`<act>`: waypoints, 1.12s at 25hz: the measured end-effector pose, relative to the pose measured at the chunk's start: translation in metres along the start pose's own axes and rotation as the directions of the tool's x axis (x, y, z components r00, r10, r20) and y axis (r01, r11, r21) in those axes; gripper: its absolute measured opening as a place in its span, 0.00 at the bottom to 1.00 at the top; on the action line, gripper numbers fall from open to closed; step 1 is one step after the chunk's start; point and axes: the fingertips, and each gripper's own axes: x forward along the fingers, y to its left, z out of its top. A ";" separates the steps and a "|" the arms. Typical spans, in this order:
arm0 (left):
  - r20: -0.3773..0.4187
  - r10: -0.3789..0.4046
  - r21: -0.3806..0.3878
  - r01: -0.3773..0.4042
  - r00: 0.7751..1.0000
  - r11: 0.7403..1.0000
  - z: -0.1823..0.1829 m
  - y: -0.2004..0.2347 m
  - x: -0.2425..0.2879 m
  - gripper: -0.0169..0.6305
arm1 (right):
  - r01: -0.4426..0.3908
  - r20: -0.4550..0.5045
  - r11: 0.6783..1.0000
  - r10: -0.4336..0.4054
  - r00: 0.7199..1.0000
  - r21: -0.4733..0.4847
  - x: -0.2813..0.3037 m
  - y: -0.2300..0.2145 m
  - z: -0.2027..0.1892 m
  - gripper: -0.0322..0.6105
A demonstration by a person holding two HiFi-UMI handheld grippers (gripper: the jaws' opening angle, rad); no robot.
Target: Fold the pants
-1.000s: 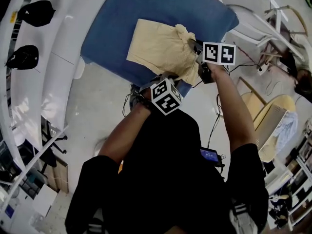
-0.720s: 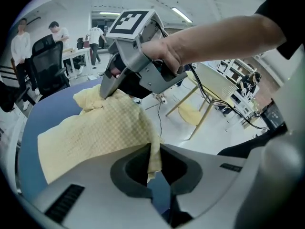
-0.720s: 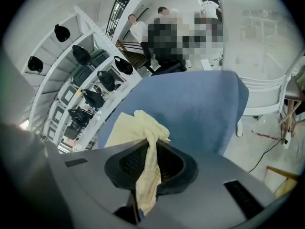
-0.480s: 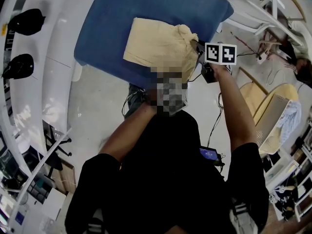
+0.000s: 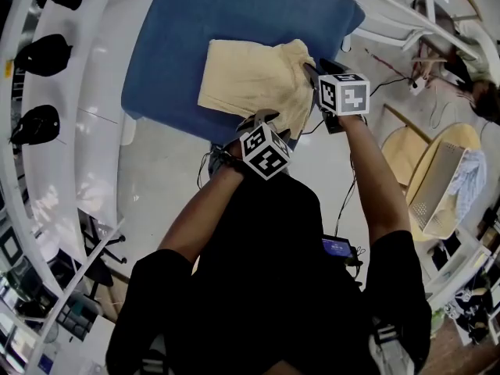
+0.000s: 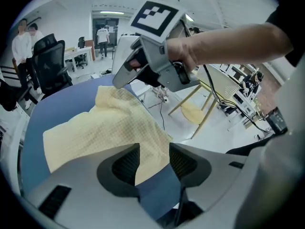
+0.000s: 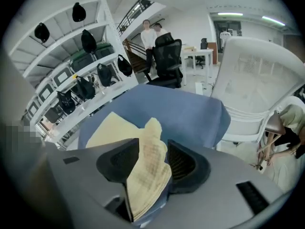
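Both tools have just let go. The left gripper [image 5: 263, 120] sits at the 6 o'clock edge of the folded yellow pants [image 5: 248, 83], and its jaws have just been opening: in its own view they stand apart, with the hem of the pants [image 6: 107, 128] and a strip of the blue table [image 5: 234, 14] showing in the gap, neither pad pressing. The right gripper [image 5: 311, 70], at the pants' 3 o'clock edge, has shifted a little along that edge and rolled since a second ago, and its jaws have also just been opening. A bunched fold of cloth [image 7: 145, 173] rises between them, resting against one pad and clear of the other. The pants lie as a squarish packet toward the table's 5 o'clock corner. Judging by this, a fold has been laid down and released; the raised bunch at 3 o'clock probably needs flattening
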 end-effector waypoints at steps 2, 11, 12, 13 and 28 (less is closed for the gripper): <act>-0.004 0.007 -0.016 -0.007 1.000 1.000 -0.003 0.010 -0.002 0.35 | -0.014 0.049 0.999 0.015 0.999 -0.028 -0.008 0.007 0.012 0.32; -0.004 0.125 -0.062 -0.125 0.992 0.990 -0.009 0.103 -0.021 0.34 | -0.115 0.047 0.993 0.116 0.992 -0.024 0.013 0.055 0.005 0.24; -0.005 0.142 -0.060 -0.142 0.990 0.988 -0.010 0.116 -0.023 0.34 | -0.110 0.041 0.994 0.111 0.993 -0.013 0.018 0.056 0.003 0.24; -0.008 0.158 -0.057 -0.158 0.987 0.986 -0.012 0.128 -0.024 0.34 | -0.106 0.035 0.994 0.106 0.994 0.001 0.022 0.056 0.001 0.24; -0.102 0.118 0.040 -0.115 0.988 0.993 -0.044 0.196 0.007 0.29 | 0.066 -0.058 0.991 -0.060 0.997 0.112 0.060 0.001 -0.041 0.20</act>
